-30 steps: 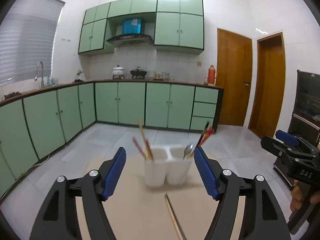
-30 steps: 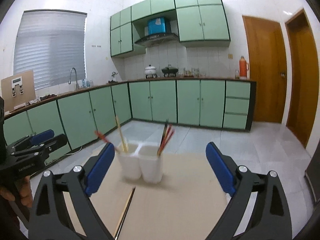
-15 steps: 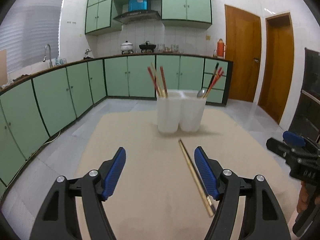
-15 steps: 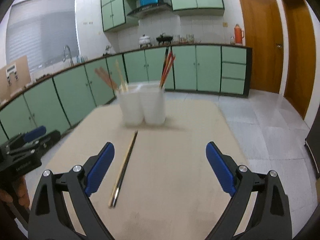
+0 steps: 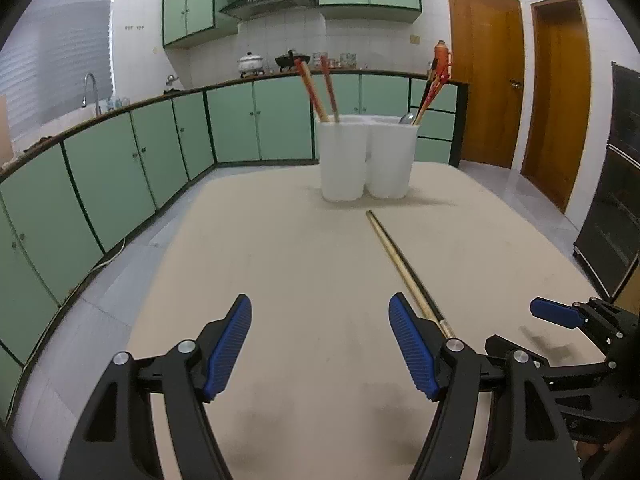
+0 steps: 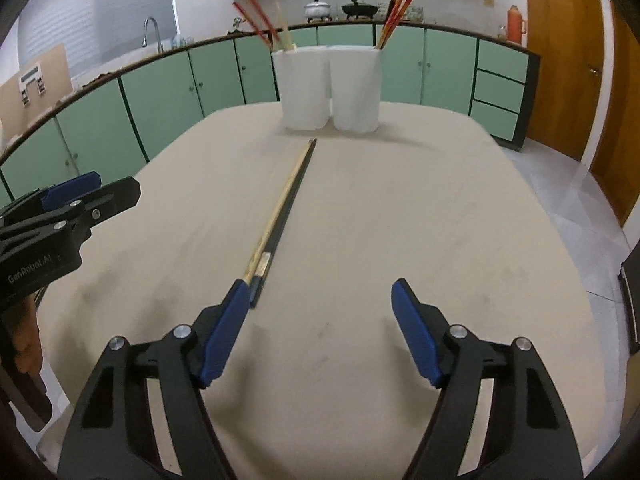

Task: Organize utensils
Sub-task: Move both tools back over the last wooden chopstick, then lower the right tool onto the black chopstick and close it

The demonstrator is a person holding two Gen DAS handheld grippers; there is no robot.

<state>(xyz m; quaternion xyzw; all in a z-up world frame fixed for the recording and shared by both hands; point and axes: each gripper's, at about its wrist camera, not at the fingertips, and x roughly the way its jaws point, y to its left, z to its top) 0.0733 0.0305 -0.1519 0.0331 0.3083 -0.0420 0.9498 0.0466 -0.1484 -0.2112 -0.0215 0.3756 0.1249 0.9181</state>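
A pair of chopsticks [image 6: 282,212] lies side by side on the beige table [image 6: 400,220], running from near me toward a white two-cup holder [image 6: 330,88]. It also shows in the left wrist view [image 5: 404,268], with the holder [image 5: 366,158] behind. Red and wooden chopsticks [image 5: 320,92] stand in the left cup; red chopsticks and a spoon [image 5: 428,96] stand in the right cup. My left gripper [image 5: 320,344] is open and empty, left of the lying pair. My right gripper [image 6: 318,328] is open and empty, its left finger just in front of the pair's near end.
Green cabinets [image 5: 120,184] and a counter with a sink wrap the back and left. Two wooden doors [image 5: 520,92] stand at the right. A dark appliance [image 5: 616,208] stands at the far right. The table edge drops to tiled floor on both sides.
Both grippers have tilted down and lowered toward the table. The lying chopsticks now sit close in front of the fingers. Both grippers stayed open.
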